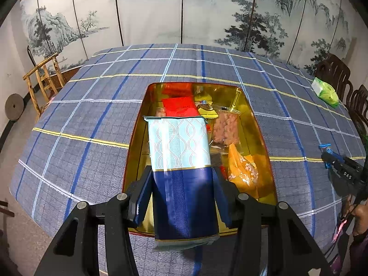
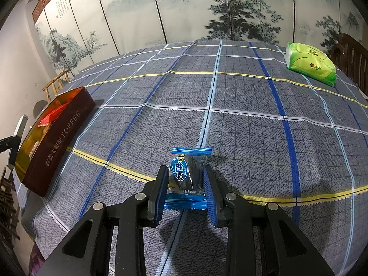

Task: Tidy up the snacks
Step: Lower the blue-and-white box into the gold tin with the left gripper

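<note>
In the left wrist view my left gripper (image 1: 182,174) is shut on a tall pale-blue and navy snack bag (image 1: 181,161), held over the open gold-lined tin (image 1: 138,138). Inside the tin lie a red packet (image 1: 180,107), a clear pack of brownish pieces (image 1: 226,126) and an orange wrapper (image 1: 241,168). In the right wrist view my right gripper (image 2: 185,172) is shut on a small blue candy packet (image 2: 187,174) just above the checked cloth. The same tin (image 2: 59,138), dark red outside with TOFFEE lettering, stands at the far left there.
A round table under a blue-grey checked cloth (image 2: 253,126) carries everything. A green tissue pack (image 2: 310,63) lies at the back right, also the tissue pack (image 1: 325,90). Wooden chairs (image 1: 43,78) ring the table, with a painted folding screen (image 1: 161,11) behind. A hand (image 1: 361,214) shows at the right edge.
</note>
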{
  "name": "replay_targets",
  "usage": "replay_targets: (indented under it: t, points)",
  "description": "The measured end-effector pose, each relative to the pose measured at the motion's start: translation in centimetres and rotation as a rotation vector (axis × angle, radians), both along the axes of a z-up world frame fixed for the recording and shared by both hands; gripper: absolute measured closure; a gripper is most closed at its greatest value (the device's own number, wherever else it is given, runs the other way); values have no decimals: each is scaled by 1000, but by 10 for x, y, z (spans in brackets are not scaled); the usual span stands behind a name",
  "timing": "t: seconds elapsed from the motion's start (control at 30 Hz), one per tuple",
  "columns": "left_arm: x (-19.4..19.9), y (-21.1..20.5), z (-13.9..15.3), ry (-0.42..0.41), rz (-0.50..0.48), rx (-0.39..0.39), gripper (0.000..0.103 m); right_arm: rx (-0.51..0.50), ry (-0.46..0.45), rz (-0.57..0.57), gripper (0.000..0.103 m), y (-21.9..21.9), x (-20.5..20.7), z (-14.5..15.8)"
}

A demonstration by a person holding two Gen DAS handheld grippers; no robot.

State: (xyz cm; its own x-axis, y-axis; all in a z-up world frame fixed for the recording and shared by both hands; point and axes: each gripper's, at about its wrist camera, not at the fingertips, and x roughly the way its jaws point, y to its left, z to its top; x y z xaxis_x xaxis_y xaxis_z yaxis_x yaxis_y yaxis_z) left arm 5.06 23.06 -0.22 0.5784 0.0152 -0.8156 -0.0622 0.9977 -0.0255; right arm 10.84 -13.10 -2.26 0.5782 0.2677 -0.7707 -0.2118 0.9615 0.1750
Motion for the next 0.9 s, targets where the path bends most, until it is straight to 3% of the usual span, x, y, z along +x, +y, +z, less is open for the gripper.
replay_targets:
  t: [0.9]
  points:
    - [4,7,-20,30,15,6,58,-6,0,0,71,1,0,0]
